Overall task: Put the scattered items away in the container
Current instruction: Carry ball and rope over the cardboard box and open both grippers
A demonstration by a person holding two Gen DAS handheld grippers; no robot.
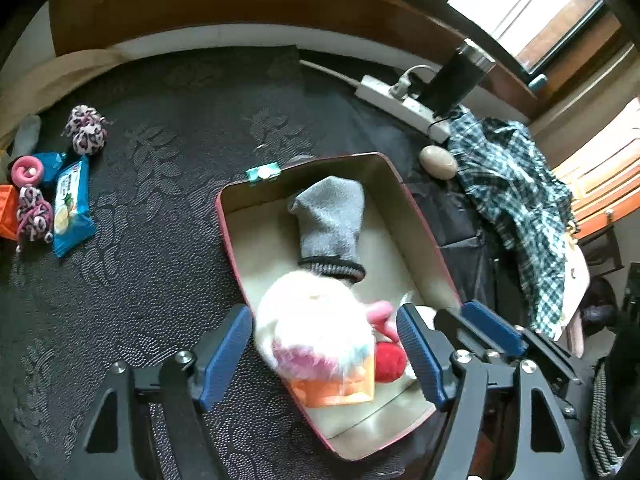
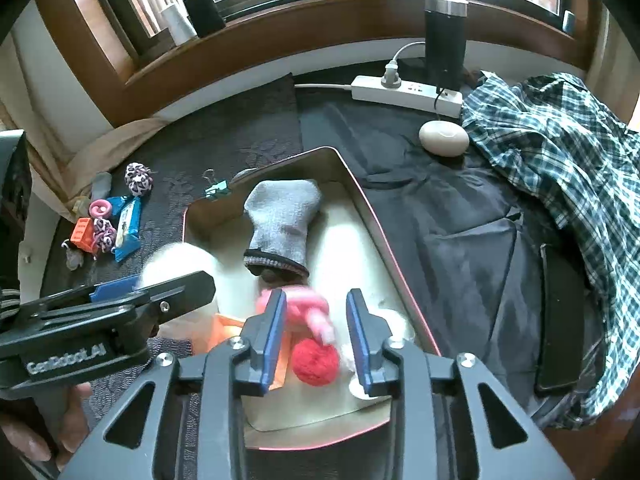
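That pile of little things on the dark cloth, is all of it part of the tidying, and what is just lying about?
Part of the job:
red-rimmed box
grey sock, white fluffy toy, red ball, already in the box
leopard scrunchies, blue snack packet, pink ring, still outside
left tongs and right tongs

Just lying about:
plaid shirt
power strip
black flask
beige oval pebble-like object

I see the red-rimmed container holding a grey sock, white fluffy toy, red ball. Blue packet and leopard scrunchies lie outside, left.
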